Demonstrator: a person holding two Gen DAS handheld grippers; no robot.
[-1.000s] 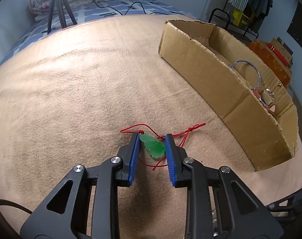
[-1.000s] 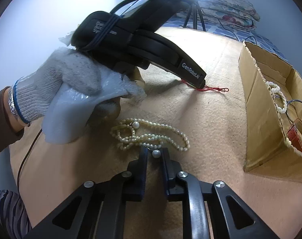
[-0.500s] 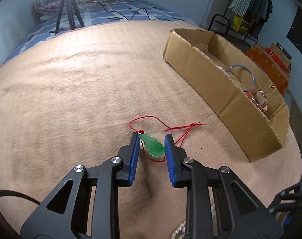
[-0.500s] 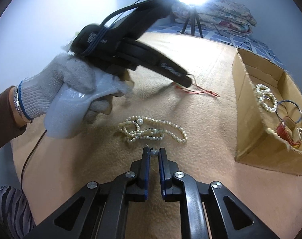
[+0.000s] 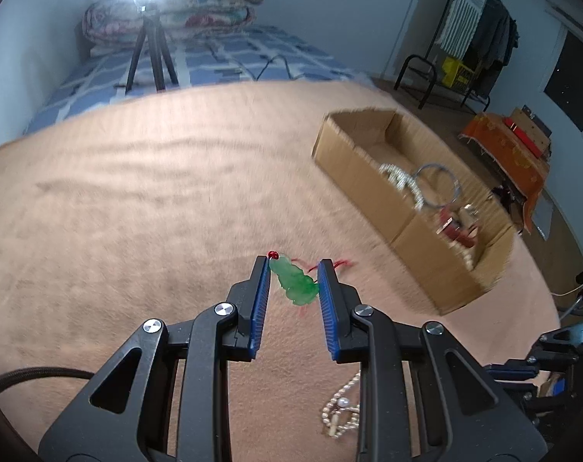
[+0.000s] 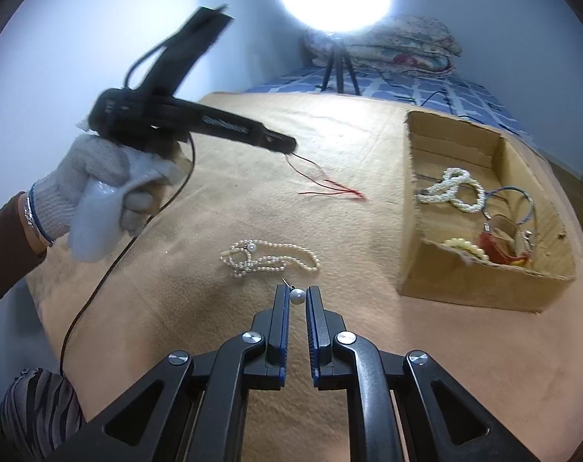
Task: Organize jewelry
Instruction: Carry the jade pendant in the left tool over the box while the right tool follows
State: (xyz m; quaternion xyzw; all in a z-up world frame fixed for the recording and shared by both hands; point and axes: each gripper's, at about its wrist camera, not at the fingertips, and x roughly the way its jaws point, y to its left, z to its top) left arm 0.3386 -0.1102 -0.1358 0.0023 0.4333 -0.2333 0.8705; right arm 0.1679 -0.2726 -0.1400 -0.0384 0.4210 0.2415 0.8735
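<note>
My left gripper [image 5: 293, 265] is shut on a green jade pendant [image 5: 294, 284] and holds it above the tan blanket, its red cord [image 6: 330, 188] trailing down to the blanket. My right gripper [image 6: 296, 293] is shut on a pearl earring [image 6: 296, 296], also lifted. A pearl necklace [image 6: 268, 258] lies on the blanket just ahead of the right gripper; it also shows in the left wrist view [image 5: 341, 415]. The cardboard box [image 6: 480, 288] to the right holds pearl bracelets [image 6: 455, 190], a metal bangle [image 6: 511, 204] and a red piece [image 6: 499, 252].
The tan blanket [image 5: 137, 211] covers the bed. A ring light on a tripod [image 6: 335, 61] stands at the far end with folded quilts [image 6: 399, 42]. A clothes rack [image 5: 472, 30] and an orange-covered box [image 5: 515, 146] stand beside the bed at right.
Both grippers have risen from the blanket. The left lifted the green pendant, its cord now hanging. The right lifted the pearl earring away from the necklace.
</note>
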